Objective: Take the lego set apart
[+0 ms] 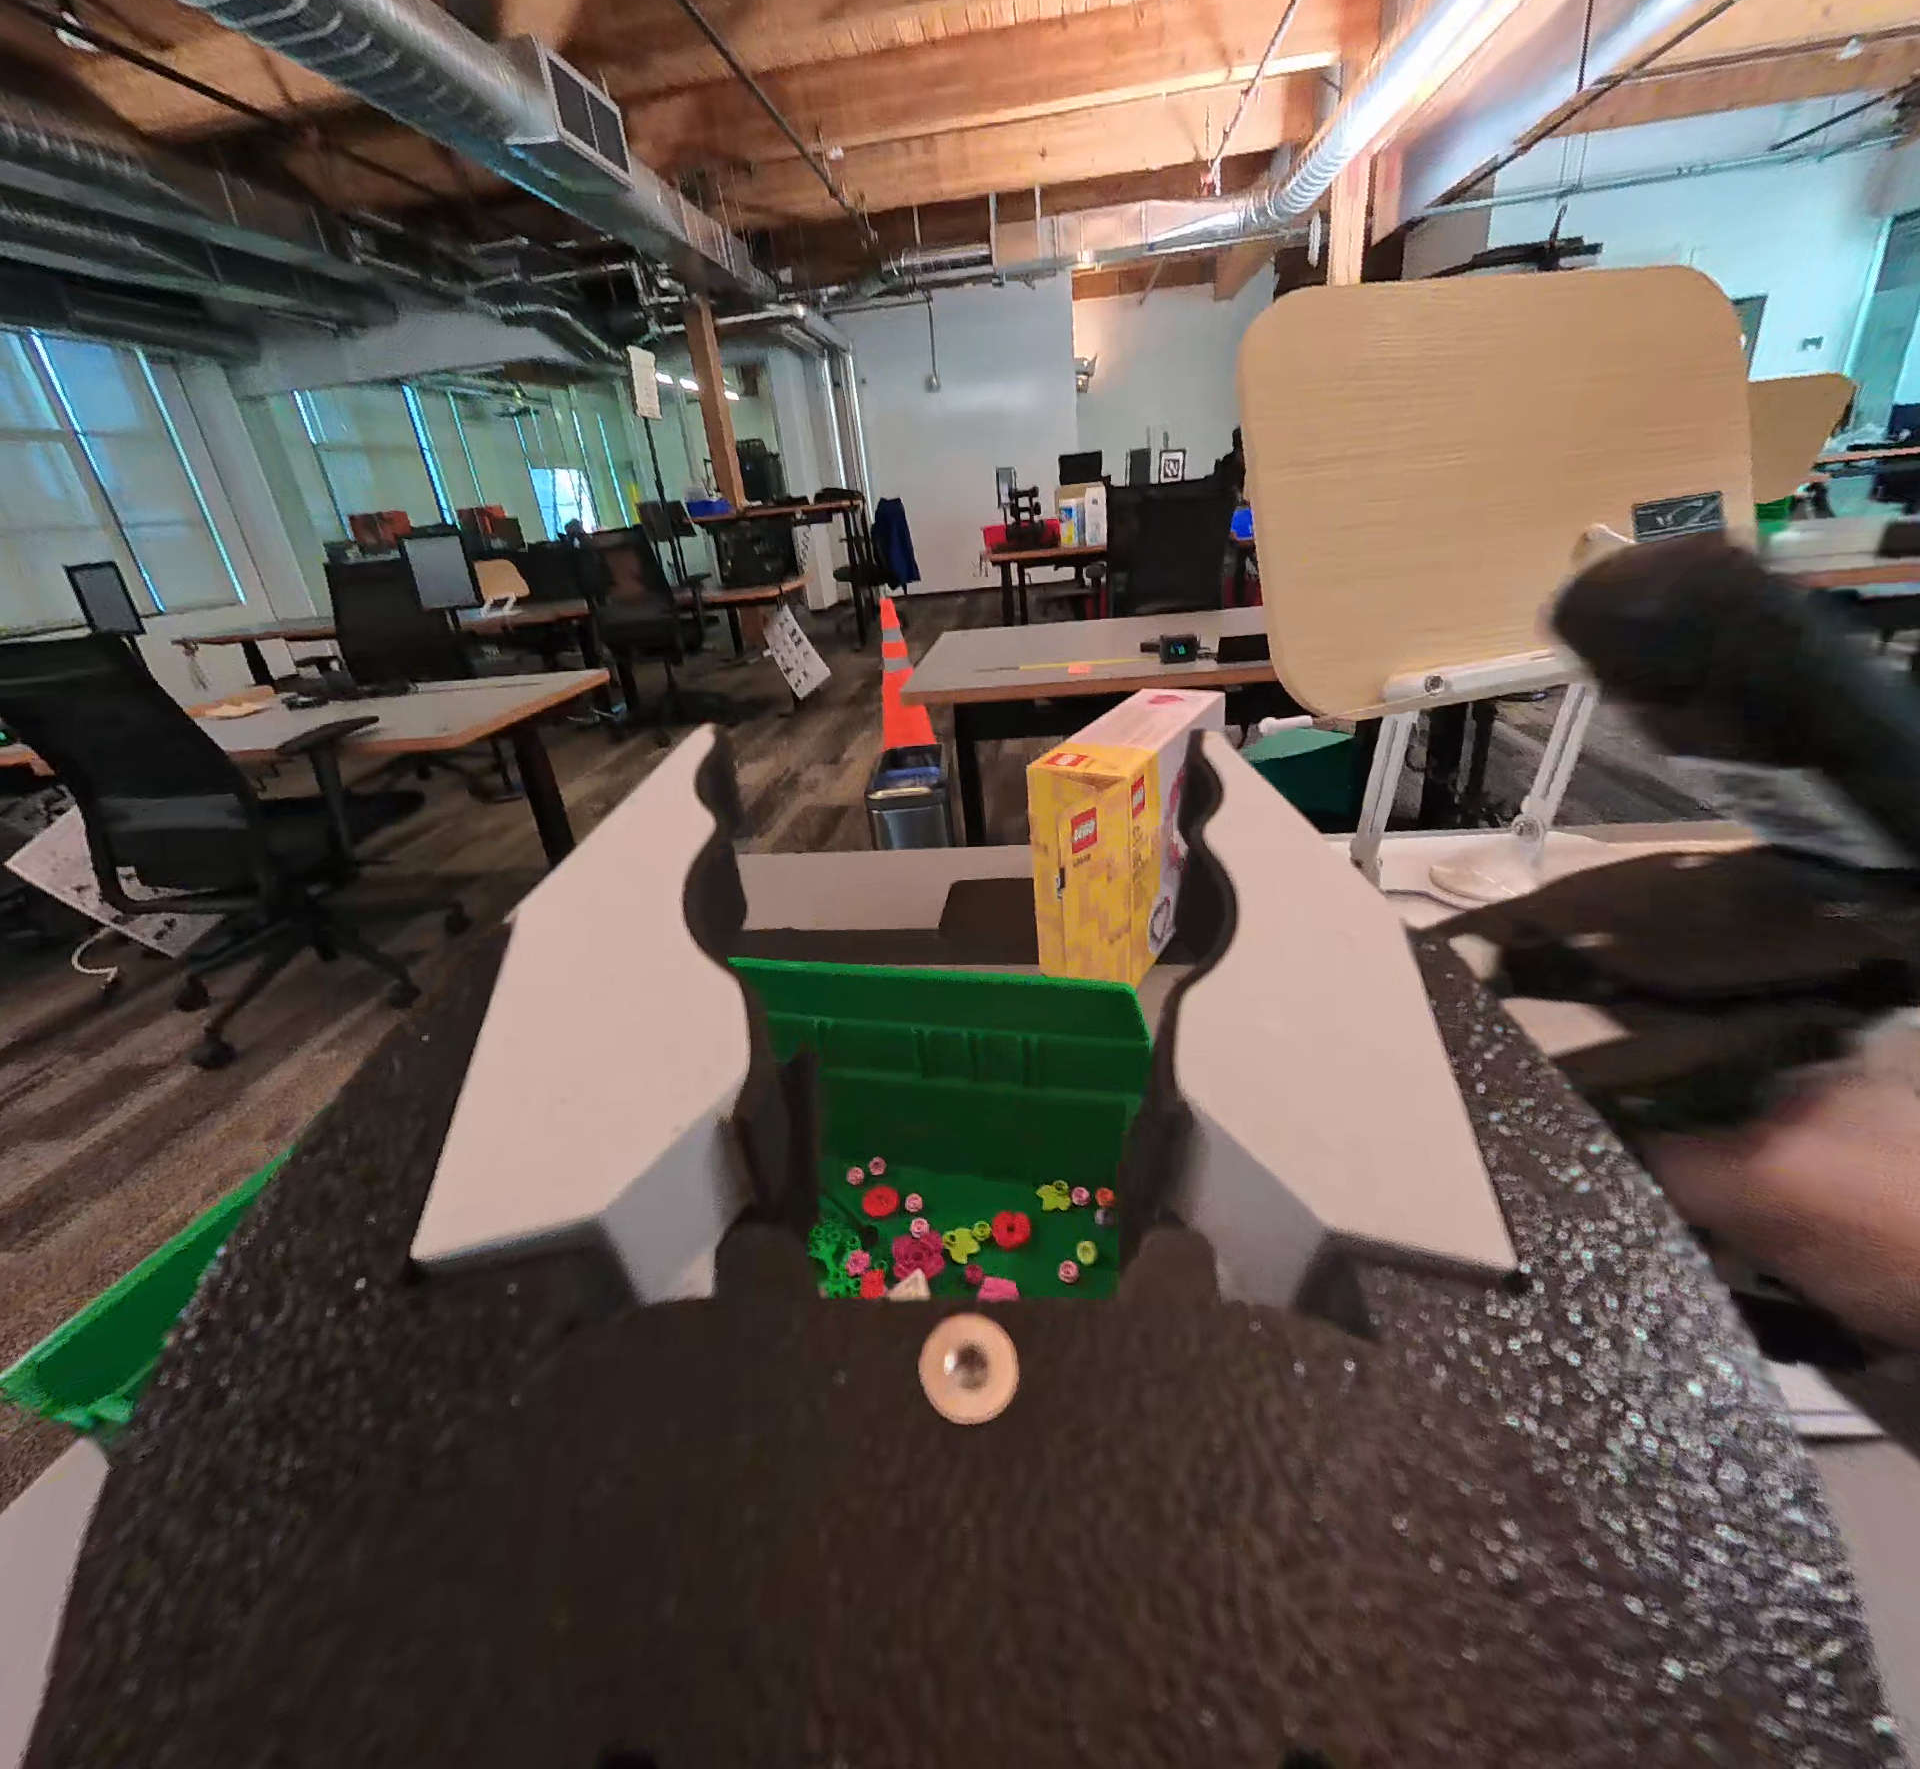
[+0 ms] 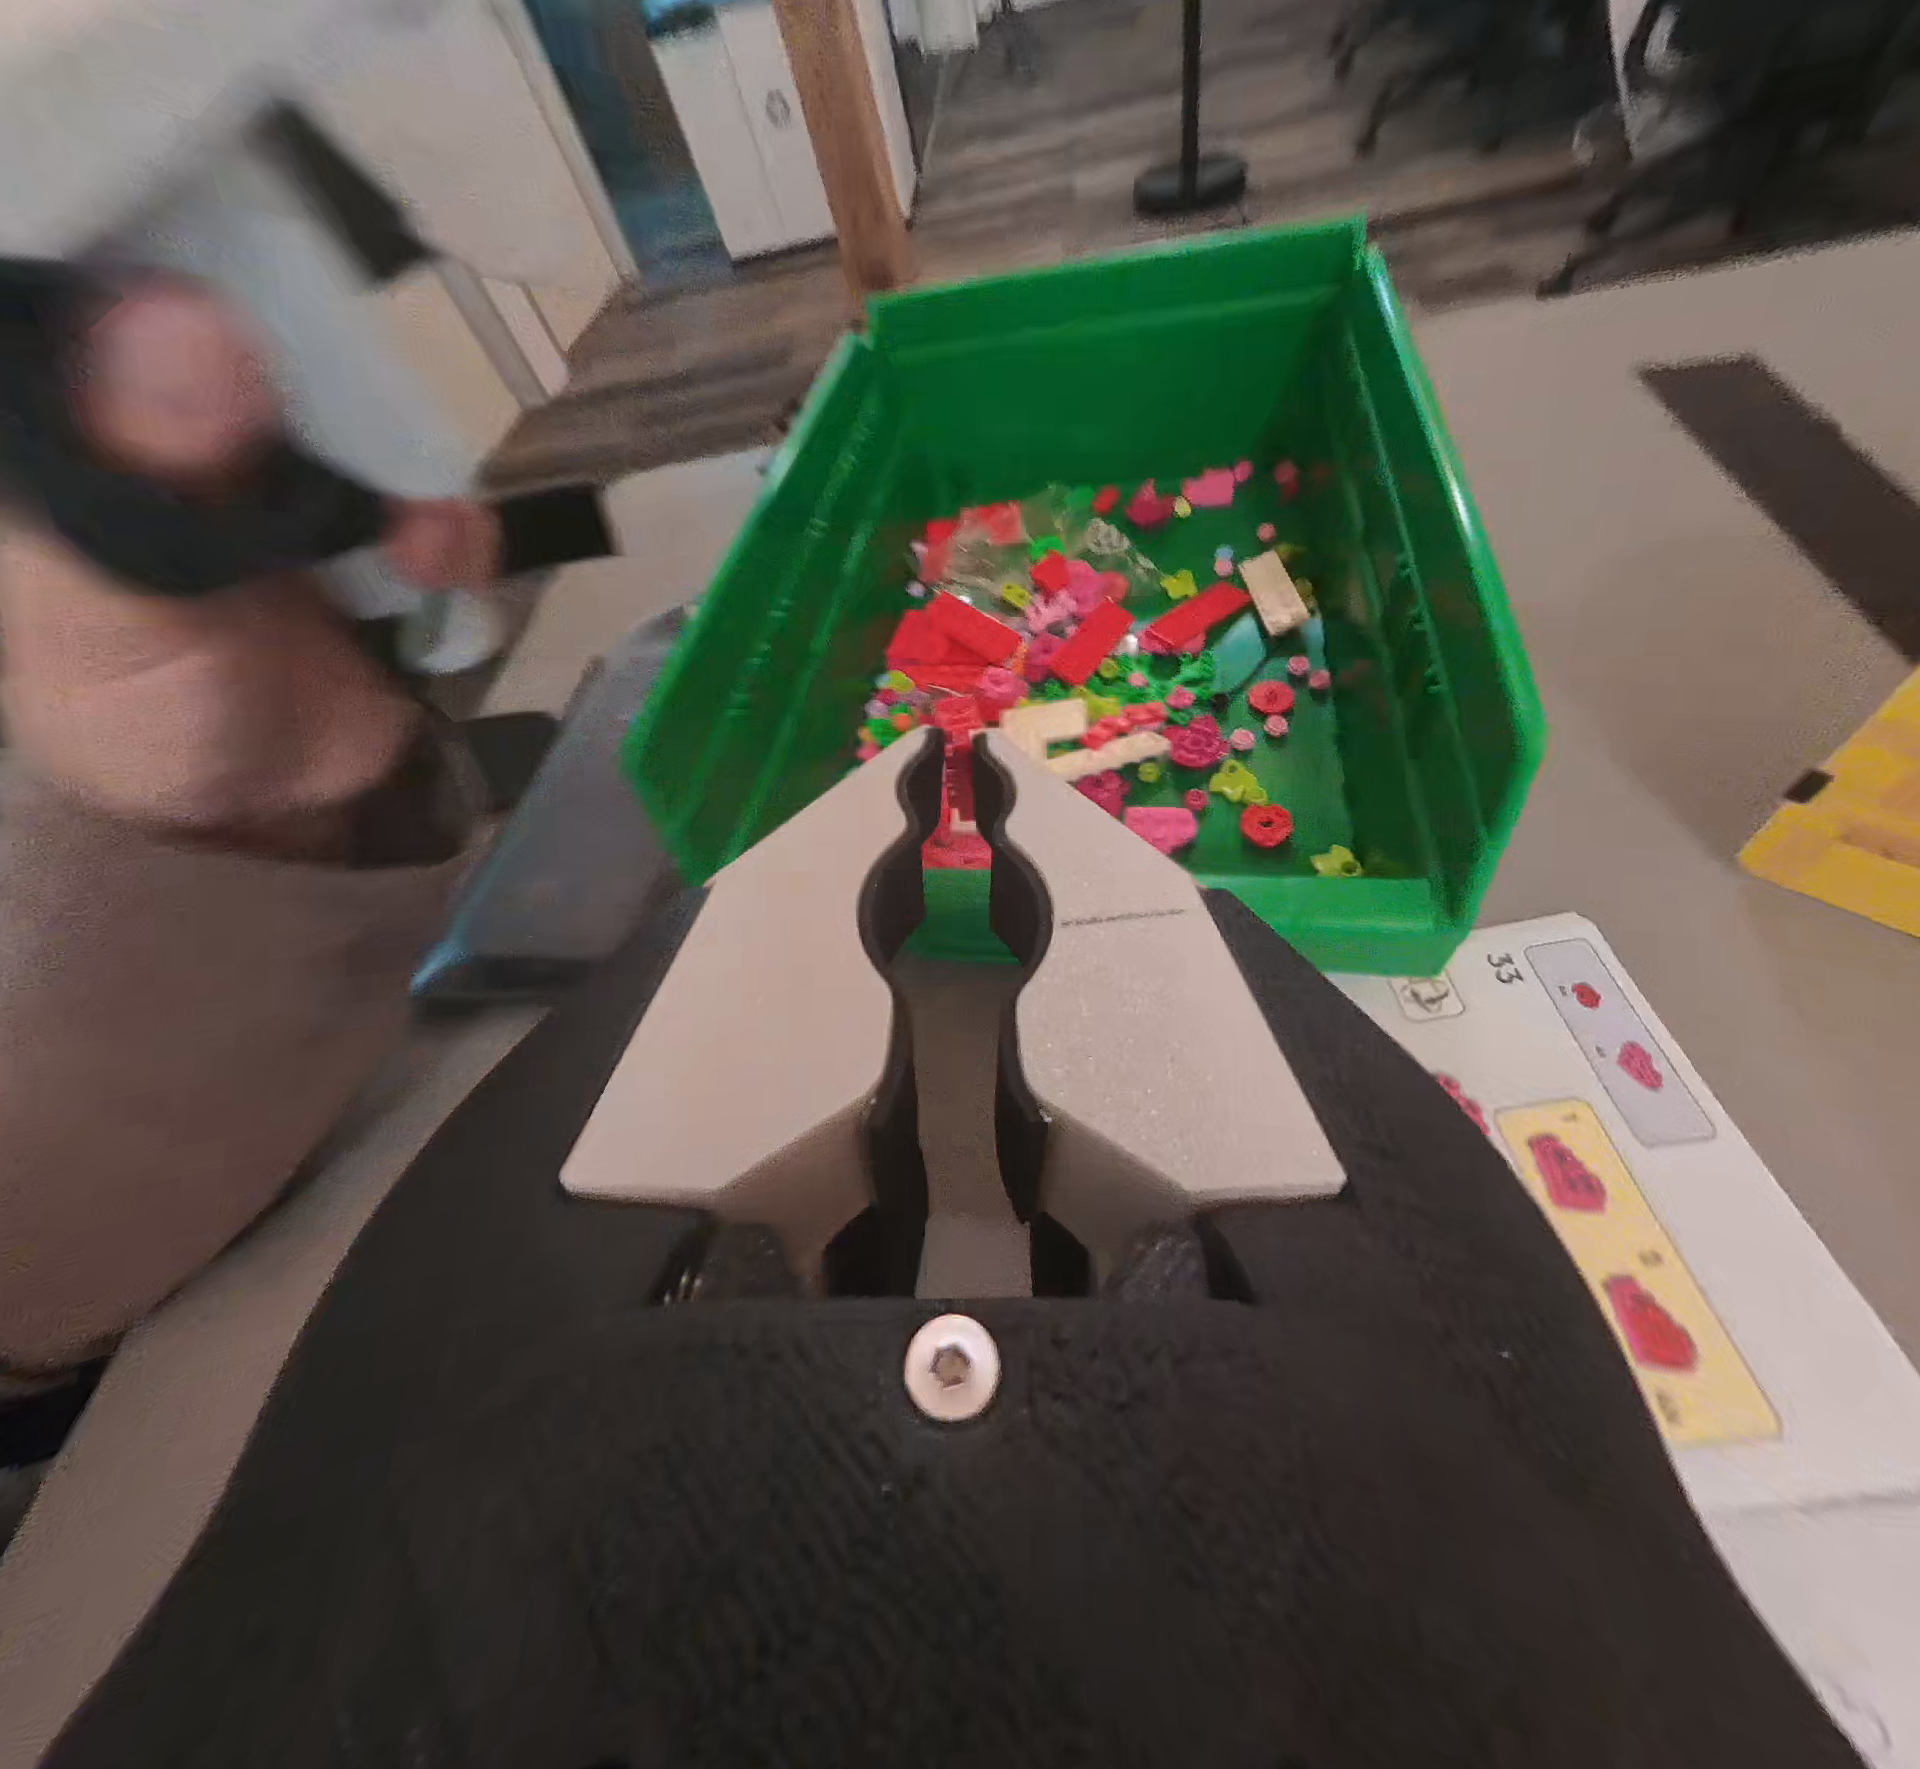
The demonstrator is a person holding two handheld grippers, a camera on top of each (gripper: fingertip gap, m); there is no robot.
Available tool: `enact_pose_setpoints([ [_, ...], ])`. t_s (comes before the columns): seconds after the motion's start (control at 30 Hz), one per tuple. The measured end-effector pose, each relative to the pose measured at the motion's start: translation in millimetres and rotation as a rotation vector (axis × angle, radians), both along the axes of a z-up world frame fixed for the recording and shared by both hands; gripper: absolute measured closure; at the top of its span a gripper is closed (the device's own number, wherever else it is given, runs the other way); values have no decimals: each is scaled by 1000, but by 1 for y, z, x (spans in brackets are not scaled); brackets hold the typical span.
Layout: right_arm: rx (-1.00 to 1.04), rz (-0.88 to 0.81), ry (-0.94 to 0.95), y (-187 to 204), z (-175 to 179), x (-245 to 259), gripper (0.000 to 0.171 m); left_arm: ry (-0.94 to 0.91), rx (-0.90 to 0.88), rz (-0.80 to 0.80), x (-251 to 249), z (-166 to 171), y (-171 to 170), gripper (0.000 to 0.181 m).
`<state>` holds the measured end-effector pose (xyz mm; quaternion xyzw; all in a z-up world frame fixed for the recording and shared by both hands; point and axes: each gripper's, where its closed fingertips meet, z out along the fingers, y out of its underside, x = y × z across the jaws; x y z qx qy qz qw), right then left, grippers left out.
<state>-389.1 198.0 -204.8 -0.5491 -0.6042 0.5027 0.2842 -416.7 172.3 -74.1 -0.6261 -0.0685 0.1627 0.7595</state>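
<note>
Hovering above the green plastic bin [image 2: 1081,389] on the pale counter [image 2: 1662,597], we had both claws poised over a heap of loose red, pink and lime lego pieces [image 2: 1091,659] on the bin floor. Our right claw [image 2: 957,745] was nearly closed, its tips pinching what looked like a small red brick assembly [image 2: 958,784]; whether it was truly gripped or merely lay behind the tips, we could not tell. Our left claw [image 1: 956,784] stood wide open and empty, with more scattered pieces [image 1: 961,1236] showing through its gap. We judged the work well advanced, most pieces already separate. Next, the left claw would need to close on the other half of that assembly and pull. At 4 o'clock from the bin lay a white instruction booklet [image 2: 1621,1200], cut off by the frame. A yellow cardboard box [image 1: 1107,862] stood at 12 o'clock beyond the bin. The person's hand [image 2: 177,680] at 9 o'clock was blurred.
</note>
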Motion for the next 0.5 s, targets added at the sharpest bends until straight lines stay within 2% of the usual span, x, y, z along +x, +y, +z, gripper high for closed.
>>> enact_pose_setpoints([
  [0.13, -86, -50, -174, 13, -33, -35, 139, 16, -4, 13, -4, -1, 0, 101],
  [0.3, -235, -48, -223, 14, -38, -38, 117, 17, -11, -23, 2, -3, 5, 102],
  [0.4, -299, 11, -145, 10, -13, -15, 116, 53, 12, -45, 12, 0, 7, 105],
  [0.5, -221, 76, -42, 17, 22, 51, 113, 85, 10, -131, 37, 0, 15, 106],
])
